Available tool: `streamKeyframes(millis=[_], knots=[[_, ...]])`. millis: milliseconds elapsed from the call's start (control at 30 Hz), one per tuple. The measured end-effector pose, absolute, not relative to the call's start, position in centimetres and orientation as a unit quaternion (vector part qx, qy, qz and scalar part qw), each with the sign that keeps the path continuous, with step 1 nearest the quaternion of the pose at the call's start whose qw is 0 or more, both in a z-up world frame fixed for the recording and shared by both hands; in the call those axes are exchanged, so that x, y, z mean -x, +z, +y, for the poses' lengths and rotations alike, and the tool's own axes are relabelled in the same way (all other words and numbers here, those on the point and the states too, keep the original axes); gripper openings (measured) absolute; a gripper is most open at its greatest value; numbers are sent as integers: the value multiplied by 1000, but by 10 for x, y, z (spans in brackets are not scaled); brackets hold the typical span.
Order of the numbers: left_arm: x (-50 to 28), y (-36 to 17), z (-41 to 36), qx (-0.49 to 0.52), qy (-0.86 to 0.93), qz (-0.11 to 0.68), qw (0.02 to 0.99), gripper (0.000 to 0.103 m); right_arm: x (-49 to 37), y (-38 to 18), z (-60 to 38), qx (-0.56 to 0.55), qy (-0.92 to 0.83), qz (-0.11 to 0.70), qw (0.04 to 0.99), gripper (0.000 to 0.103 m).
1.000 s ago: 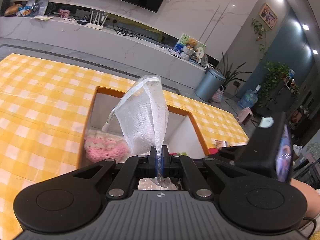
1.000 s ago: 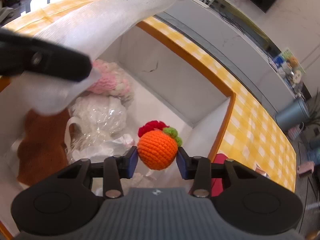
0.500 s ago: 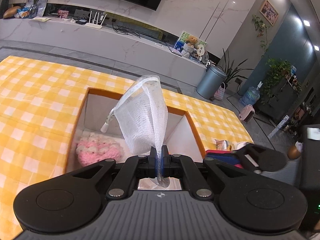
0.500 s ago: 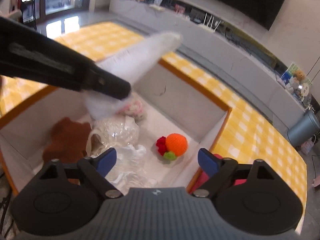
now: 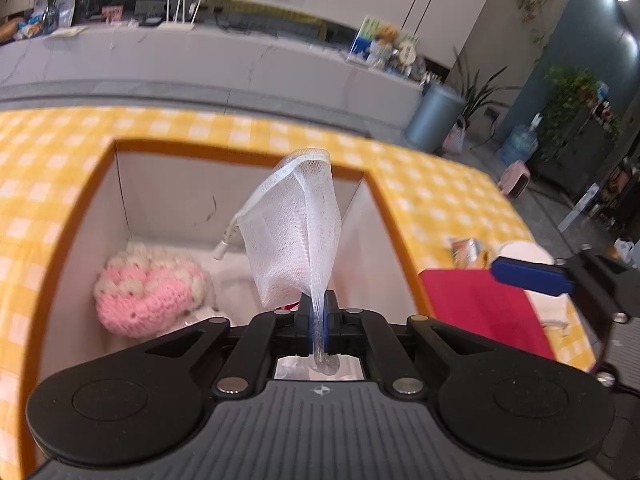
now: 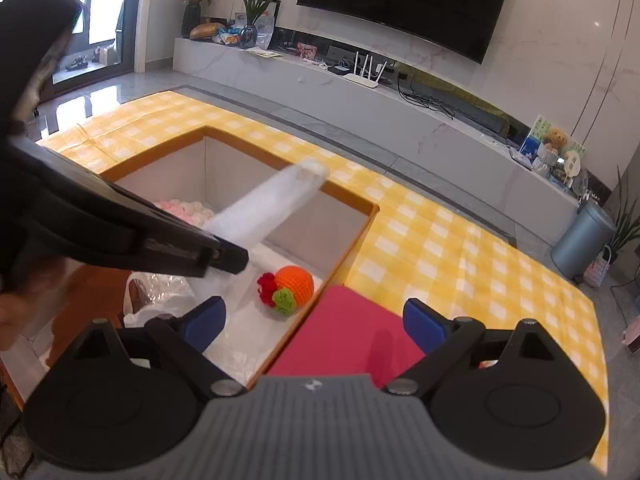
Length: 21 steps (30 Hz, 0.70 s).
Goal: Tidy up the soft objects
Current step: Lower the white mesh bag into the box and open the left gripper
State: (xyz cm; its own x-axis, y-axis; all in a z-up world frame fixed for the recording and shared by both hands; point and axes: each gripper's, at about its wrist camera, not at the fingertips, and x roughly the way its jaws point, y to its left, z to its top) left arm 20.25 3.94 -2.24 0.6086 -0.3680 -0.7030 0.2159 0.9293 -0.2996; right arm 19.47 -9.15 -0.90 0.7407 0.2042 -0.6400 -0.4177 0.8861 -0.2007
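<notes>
The open box with orange rim and pale inner walls (image 6: 352, 240) is set into the yellow-and-white checked tablecloth (image 6: 460, 248), evidently as the collecting place for the soft things. A pink-and-cream crocheted cushion (image 5: 150, 294) is lying at its far left, crumpled clear plastic bags (image 6: 160, 296) in the middle, and a brown plush piece (image 6: 92, 292) is seen nearer the person. A flat red cloth (image 6: 352, 332) is left outside, just beside the box wall, apparently not yet sorted.

The white mesh pouch (image 5: 294, 236) is pinched by its lower corner in the left gripper (image 5: 319, 320), whose jaws are pressed together on it; it is held over the box's opening, presumably so that it can be dropped inside.

The orange crocheted ball with red and green trim (image 6: 290, 286) is resting on the box floor near the right wall. The right gripper (image 6: 314, 322) is seen with its jaws spread wide and nothing between them, the ball lying apart beyond the blue pads; the jaws have just been opening.
</notes>
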Motion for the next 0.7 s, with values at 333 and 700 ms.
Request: streamKeyframes(millis=[333, 700], knots=[[-207, -38, 33, 104, -164, 456, 869, 42, -188, -13, -106, 182, 162, 317, 916, 94], [-188, -19, 37, 97, -120, 391, 907, 98, -178, -6, -114, 155, 166, 301, 926, 94]])
